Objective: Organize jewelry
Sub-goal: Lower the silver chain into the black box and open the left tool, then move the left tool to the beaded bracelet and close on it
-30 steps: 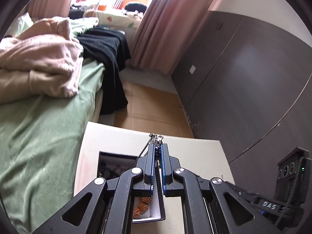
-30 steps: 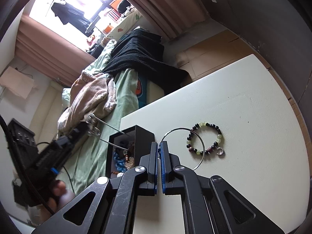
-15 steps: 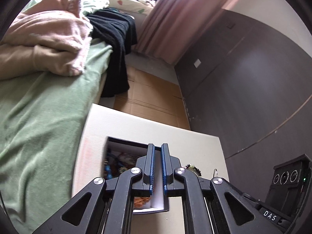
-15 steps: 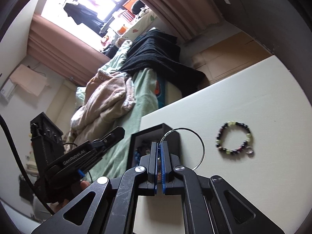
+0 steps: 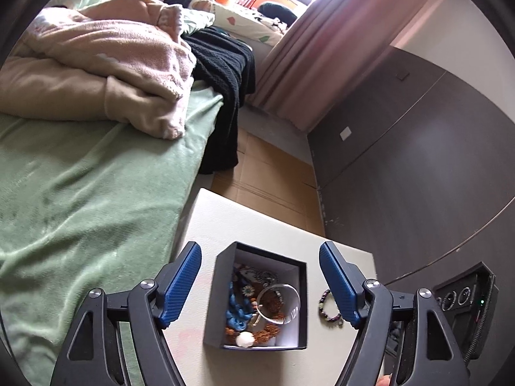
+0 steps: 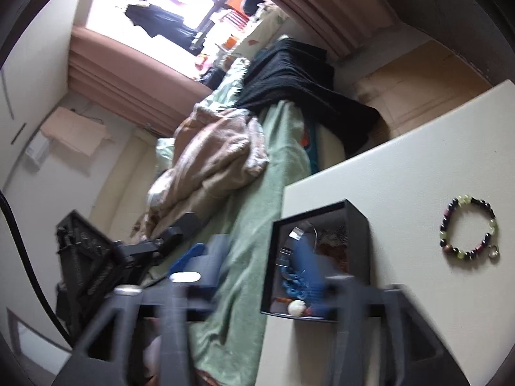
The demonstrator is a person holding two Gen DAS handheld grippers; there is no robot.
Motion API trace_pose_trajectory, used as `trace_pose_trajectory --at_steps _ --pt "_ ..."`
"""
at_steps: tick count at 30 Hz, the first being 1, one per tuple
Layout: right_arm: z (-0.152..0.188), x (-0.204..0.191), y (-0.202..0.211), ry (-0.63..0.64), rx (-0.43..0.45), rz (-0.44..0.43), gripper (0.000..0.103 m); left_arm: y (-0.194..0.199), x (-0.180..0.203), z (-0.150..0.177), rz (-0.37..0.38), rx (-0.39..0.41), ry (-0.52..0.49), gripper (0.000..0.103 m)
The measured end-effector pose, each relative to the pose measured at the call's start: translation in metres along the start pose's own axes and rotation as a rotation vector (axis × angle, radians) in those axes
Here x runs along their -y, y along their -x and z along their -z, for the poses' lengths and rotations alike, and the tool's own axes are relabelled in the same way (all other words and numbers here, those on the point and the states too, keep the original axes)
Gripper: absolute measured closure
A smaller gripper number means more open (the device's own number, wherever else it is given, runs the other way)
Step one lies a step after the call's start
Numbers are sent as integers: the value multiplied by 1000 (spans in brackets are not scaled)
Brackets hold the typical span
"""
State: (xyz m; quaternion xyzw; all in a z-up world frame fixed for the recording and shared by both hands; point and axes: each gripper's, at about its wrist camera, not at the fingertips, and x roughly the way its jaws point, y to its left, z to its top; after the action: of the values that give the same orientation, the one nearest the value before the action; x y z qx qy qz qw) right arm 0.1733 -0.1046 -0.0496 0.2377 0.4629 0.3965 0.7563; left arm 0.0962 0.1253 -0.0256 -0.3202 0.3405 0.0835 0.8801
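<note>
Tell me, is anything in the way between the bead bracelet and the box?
Nothing visible is. The bracelet lies on the bare white table, just to the right of the open black box. Only the box's wall stands between them, so it must go up and over. Both tongs are open.

jewelry box (image 5: 257, 302): black, open, holding silver bangle (image 5: 279, 302), blue beads (image 5: 236, 313)
beaded bracelet (image 5: 329, 305): flat on the table, beside the box

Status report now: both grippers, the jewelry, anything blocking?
Left gripper open, empty, above black box. Right gripper open, blurred. Silver bangle in box; beaded bracelet on table. Nothing blocking.
</note>
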Motion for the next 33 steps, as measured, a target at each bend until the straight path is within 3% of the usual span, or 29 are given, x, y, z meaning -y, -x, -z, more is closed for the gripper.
trace_pose_trajectory --at_steps 14,18,22,26,33 --pt "12 25 54 -22 64 167 29 2 38 28 -13 13 -139 27" --pt "13 41 79 -57 94 239 29 -7 52 36 7 -36 -193 23" --pt "13 61 99 -113 112 258 14 -17 66 47 -9 -71 -235 19" --pt "13 74 111 -147 120 284 14 -25 81 56 22 -98 -253 8" --pt "11 98 122 -208 105 370 14 -45 107 70 37 -150 -289 8"
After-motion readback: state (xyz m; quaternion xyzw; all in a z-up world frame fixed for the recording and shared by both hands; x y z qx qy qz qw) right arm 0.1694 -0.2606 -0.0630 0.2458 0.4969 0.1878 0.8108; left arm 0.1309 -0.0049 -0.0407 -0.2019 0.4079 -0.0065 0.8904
